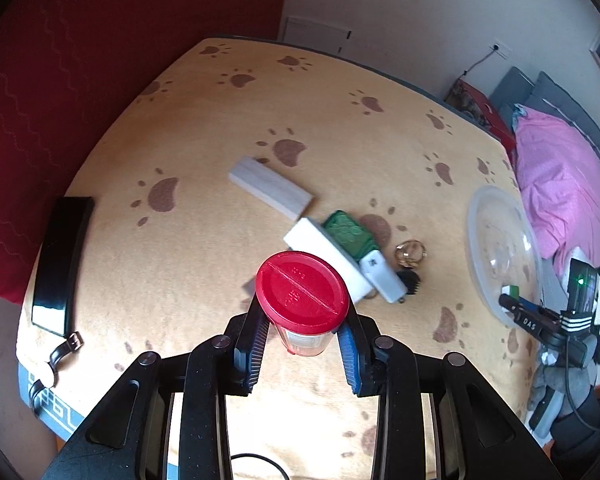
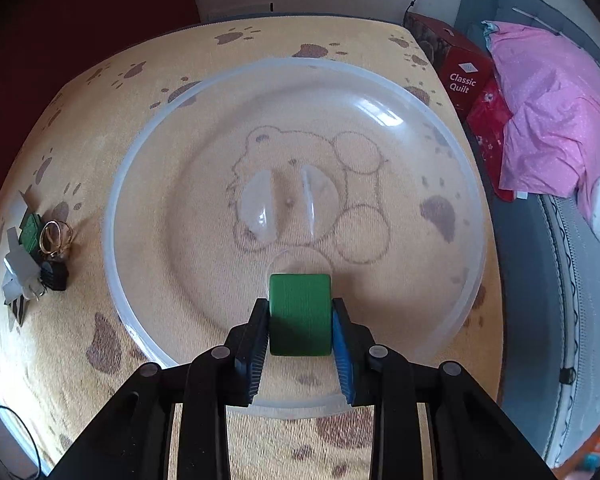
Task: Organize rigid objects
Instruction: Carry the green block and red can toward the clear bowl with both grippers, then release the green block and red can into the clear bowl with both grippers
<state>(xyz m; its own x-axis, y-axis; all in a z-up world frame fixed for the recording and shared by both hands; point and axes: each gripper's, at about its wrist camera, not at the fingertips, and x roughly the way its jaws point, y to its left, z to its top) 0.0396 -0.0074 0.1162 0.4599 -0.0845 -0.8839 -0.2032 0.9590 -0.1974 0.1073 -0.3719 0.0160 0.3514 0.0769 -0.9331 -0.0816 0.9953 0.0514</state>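
Observation:
My left gripper [image 1: 302, 326] is shut on a clear jar with a red lid [image 1: 303, 292], held above the paw-print tablecloth [image 1: 180, 260]. Beyond it lie a grey block [image 1: 270, 186], a white box [image 1: 326, 264], a green case [image 1: 350, 234], a white plug [image 1: 382, 276], gold rings [image 1: 410, 253] and a black comb-like piece [image 1: 410, 282]. My right gripper [image 2: 300, 320] is shut on a green block [image 2: 300, 314], held over the near part of a large clear plastic bowl [image 2: 140, 160]. That gripper also shows in the left wrist view [image 1: 512, 300], at the bowl [image 1: 496, 220].
A black strap case [image 1: 62, 256] lies at the table's left edge. A red "Classic Quilt" box [image 2: 464, 76] and a pink quilt [image 2: 552, 120] sit right of the table. The pile of small objects shows in the right wrist view [image 2: 36, 256], left of the bowl.

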